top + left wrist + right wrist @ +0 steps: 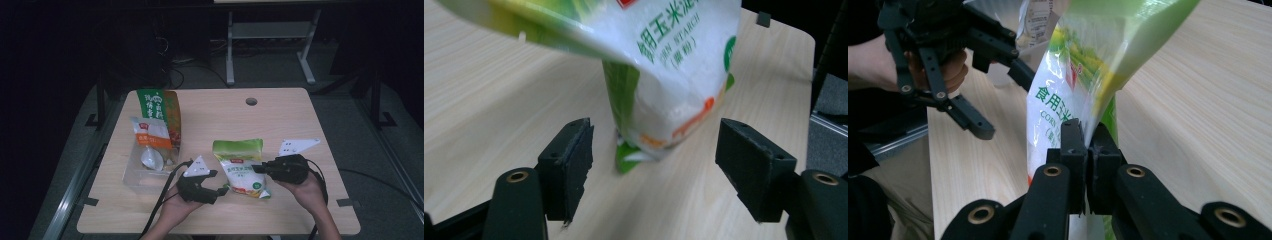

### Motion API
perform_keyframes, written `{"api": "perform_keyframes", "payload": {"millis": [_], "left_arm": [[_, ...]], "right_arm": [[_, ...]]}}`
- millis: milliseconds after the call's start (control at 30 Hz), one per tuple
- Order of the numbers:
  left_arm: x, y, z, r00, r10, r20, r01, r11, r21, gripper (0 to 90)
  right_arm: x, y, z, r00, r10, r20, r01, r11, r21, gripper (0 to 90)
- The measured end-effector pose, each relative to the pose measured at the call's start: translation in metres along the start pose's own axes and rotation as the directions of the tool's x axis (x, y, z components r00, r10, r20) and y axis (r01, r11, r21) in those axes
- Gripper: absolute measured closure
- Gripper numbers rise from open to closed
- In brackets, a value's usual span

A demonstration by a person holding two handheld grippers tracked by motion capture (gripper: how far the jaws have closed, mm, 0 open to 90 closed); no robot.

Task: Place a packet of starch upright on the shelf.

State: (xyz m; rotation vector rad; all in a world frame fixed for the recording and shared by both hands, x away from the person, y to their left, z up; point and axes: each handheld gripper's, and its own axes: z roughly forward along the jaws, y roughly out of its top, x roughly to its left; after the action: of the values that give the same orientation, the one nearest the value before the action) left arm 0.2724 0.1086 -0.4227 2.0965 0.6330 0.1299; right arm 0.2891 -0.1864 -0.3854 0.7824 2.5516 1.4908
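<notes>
A bag of corn starch (243, 170), white with a green top, stands tilted on the wooden table (290, 115), front of centre. My right gripper (256, 168) is shut on the bag's right edge; in the right gripper view its jaws (1087, 137) pinch the plastic seam of the bag (1063, 90). My left gripper (218, 182) stands open just left of the bag. In the left gripper view the bag's (674, 80) lower corner rests on the table beyond the wide-apart jaws (654, 137), and the pads do not touch it. The right gripper view also catches the left gripper (1003, 102), open.
A clear plastic bin (134, 179) sits at the left and holds a tall green and orange bag (162, 106), a white and orange packet (150, 131) and a small white pouch (150, 157). A cable hole (251, 101) marks the table's far side.
</notes>
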Motion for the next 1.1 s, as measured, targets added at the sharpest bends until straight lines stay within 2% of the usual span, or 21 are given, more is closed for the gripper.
{"api": "perform_keyframes", "payload": {"millis": [133,267,433,500,600,867,1000,1100], "left_arm": [[0.003,0.011,0.006,0.9985,-0.040,0.037,0.040,0.9992,-0.009,40.0],[0.005,0.019,0.010,0.9980,-0.038,0.049,0.037,0.9991,0.018,49.3],[0.005,0.025,0.012,0.9979,-0.043,0.049,0.042,0.9988,0.027,69.1],[0.006,0.026,0.012,0.9971,-0.058,0.050,0.056,0.9979,0.032,78.2],[0.007,0.025,0.010,0.9987,-0.044,0.024,0.044,0.9986,0.031,86.4],[0.007,0.022,0.004,0.9987,-0.046,-0.022,0.046,0.9988,0.015,89.9],[0.007,0.019,-0.002,0.9975,-0.038,-0.060,0.039,0.9993,0.002,89.9],[0.005,0.015,-0.005,0.9969,-0.041,-0.068,0.040,0.9991,-0.008,89.8]], "right_arm": [[-0.001,-0.002,0.000,0.9998,-0.017,0.007,0.017,1.000,0.013,87.3],[0.001,-0.001,0.002,0.9989,-0.046,0.004,0.046,0.999,0.022,87.1],[0.008,0.002,0.010,0.9968,-0.076,0.025,0.074,0.996,0.056,87.1],[0.010,0.002,0.012,0.9957,-0.085,0.039,0.082,0.994,0.067,87.1],[0.011,0.003,0.014,0.9959,-0.079,0.044,0.076,0.995,0.057,87.2],[0.016,0.005,0.022,0.9926,-0.091,0.080,0.087,0.995,0.053,88.2],[0.018,0.007,0.027,0.9914,-0.089,0.096,0.085,0.995,0.044,87.8],[0.017,0.007,0.030,0.9923,-0.079,0.095,0.075,0.996,0.037,82.3]]}}
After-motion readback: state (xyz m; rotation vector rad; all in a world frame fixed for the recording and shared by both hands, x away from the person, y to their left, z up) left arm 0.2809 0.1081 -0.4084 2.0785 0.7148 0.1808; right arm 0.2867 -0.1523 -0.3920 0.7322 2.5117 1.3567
